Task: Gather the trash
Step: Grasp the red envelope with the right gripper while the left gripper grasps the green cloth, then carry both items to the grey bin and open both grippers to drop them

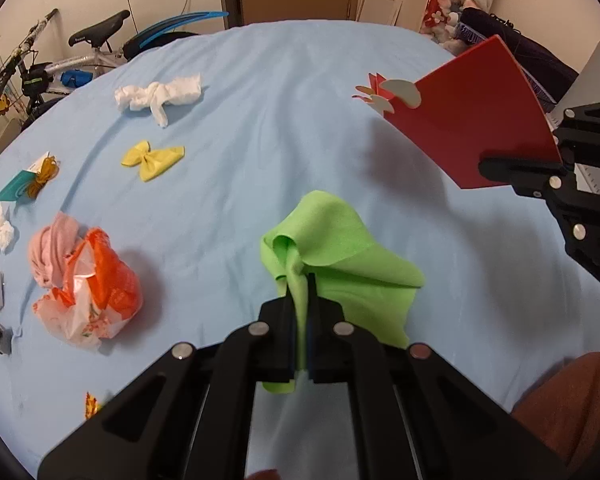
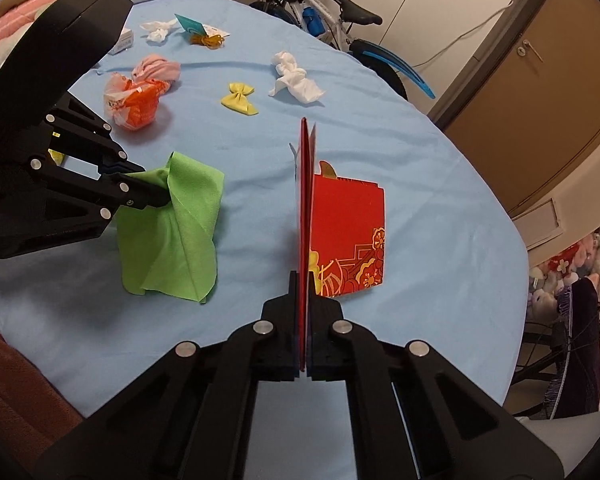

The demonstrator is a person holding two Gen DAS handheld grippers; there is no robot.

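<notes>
I have L gripper [image 1: 300, 280] angled down over the blue sheet [image 1: 260, 120], jaws clamped on green cloth [image 1: 340, 248], which hangs. R gripper [image 2: 304, 280] also angled down, pinching red envelope [image 2: 348, 232] edge-on. Yellow bow [image 1: 153, 159], white tissue [image 1: 160, 96], orange bag [image 1: 100, 280] lie farther, nothing blocks.

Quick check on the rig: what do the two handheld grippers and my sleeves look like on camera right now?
Both the left gripper and the right gripper are matte black, built of flat angular linkage bars with triangular cutouts, joined by round silver pivot pins. The fingers are slim black bars. The left one carries a bulky rounded black housing. No cables show. A rust-brown sleeve sits at the frame edge.
</notes>
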